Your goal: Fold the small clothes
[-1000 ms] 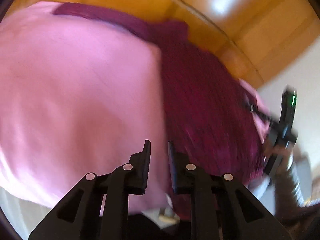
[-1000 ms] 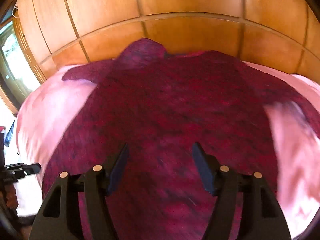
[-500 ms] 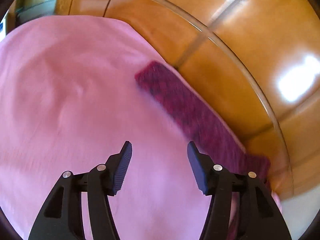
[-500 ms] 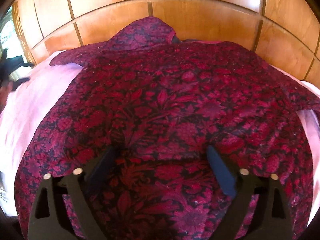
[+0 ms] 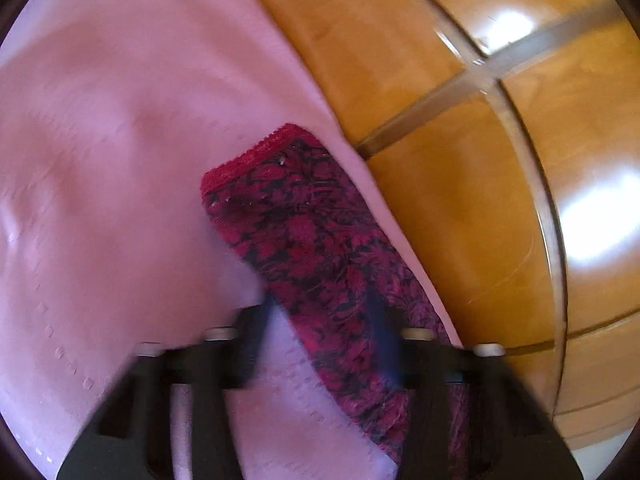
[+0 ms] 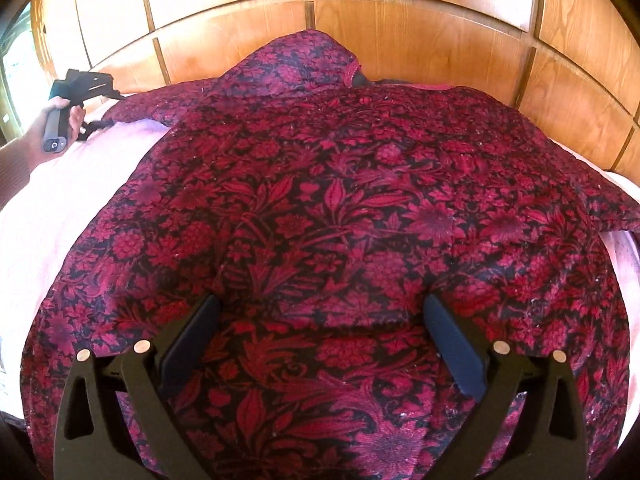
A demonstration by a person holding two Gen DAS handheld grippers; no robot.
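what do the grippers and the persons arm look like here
Both are matte black plastic with triangular cut-outs, silver rivets and dark blue finger pads: the right gripper, the blurred left gripper. From the right wrist view, a bare hand grips the left one's dark grey handle; the forearm wears a brown ribbed sleeve. No cables show.

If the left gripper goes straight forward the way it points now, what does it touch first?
Most likely the sleeve of the red floral garment: it lies between the open fingers of the left gripper and runs ahead to its lace cuff. Past that comes the pink sheet. Motion blur makes depth uncertain.
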